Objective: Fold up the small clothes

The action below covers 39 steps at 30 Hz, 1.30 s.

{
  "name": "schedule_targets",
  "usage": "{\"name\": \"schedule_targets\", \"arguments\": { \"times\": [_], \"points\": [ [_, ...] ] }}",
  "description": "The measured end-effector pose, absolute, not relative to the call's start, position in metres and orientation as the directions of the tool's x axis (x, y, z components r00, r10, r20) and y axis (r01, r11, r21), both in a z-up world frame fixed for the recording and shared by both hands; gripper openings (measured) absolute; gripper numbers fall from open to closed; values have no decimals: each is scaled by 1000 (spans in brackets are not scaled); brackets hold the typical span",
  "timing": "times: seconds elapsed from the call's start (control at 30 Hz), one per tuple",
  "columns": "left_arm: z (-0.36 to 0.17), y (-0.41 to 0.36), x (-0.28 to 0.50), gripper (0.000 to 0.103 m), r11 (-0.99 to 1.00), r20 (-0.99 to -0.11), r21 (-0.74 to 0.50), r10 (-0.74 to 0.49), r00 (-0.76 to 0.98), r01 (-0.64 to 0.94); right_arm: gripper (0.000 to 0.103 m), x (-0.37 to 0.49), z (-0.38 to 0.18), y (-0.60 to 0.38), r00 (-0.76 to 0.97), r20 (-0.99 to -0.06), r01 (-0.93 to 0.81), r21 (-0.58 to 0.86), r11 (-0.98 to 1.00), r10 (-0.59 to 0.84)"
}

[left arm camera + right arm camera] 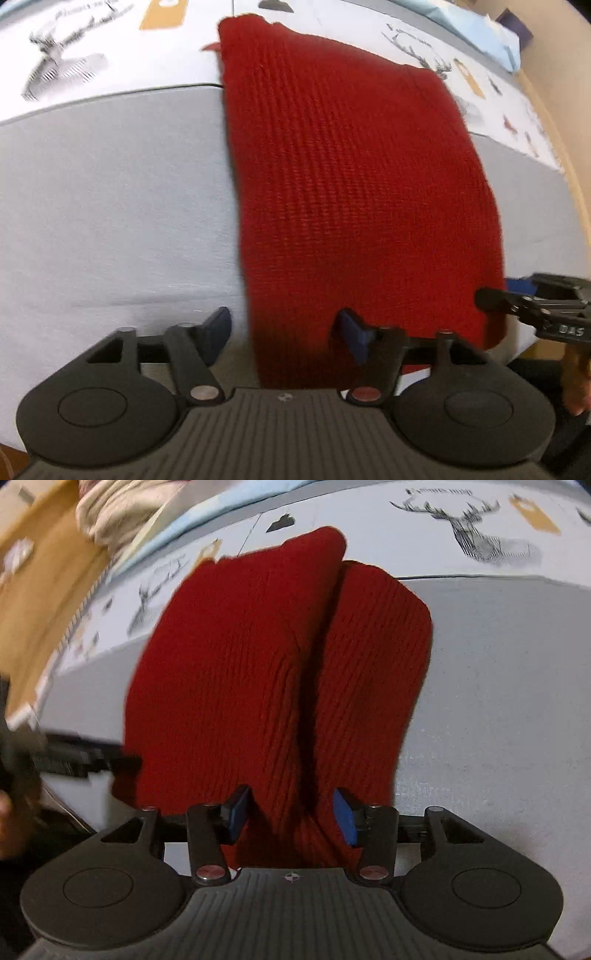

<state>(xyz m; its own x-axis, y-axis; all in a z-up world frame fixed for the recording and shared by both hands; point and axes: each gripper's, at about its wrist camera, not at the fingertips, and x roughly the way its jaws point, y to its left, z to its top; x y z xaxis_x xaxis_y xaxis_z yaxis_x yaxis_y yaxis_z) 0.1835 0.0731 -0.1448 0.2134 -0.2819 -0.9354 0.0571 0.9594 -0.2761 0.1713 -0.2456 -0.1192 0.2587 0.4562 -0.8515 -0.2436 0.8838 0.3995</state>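
Observation:
A red knitted garment [351, 177] lies lengthwise on the grey bed cover, its near end hanging over the front edge. My left gripper [284, 334] is open, its blue pads [352, 332] wide apart around the garment's near left edge. In the right wrist view the garment [266, 672] shows a long crease down its middle. My right gripper [291, 818] is open, its blue pads [345, 821] either side of the near end. The right gripper also shows in the left wrist view [532, 306], at the garment's right corner. The left gripper shows blurred in the right wrist view [85, 757].
The grey cover [110, 206] meets a white sheet printed with deer [472, 535] further back. A pale blue cloth [476, 29] and crumpled cream bedding [122, 506] lie at the far side. A wooden floor [40, 602] runs beside the bed.

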Motion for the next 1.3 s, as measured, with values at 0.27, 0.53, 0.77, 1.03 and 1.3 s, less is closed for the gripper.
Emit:
{"name": "schedule_targets", "arguments": {
  "times": [0.27, 0.53, 0.77, 1.03, 1.3],
  "points": [
    [-138, 60, 175, 47, 953, -930, -260, -290, 225, 154, 18, 166, -101, -274, 373, -802, -183, 430, 884, 467],
    [-134, 52, 161, 52, 963, -938, -185, -233, 257, 197, 28, 164, -117, -263, 278, -862, -228, 369, 901, 424],
    [-87, 49, 134, 80, 981, -882, 13, -79, 464, 192, 51, 131, -73, -276, 465, -842, -156, 225, 962, 273],
    [-40, 33, 71, 84, 999, -792, 35, 5, 610, 37, 68, 57, -15, -272, 705, -685, -102, 159, 982, 184],
    [-13, 8, 7, 84, 999, -699, 47, 25, 714, 11, 80, -2, 3, -264, 770, -620, -82, 135, 987, 149]
  ]
}}
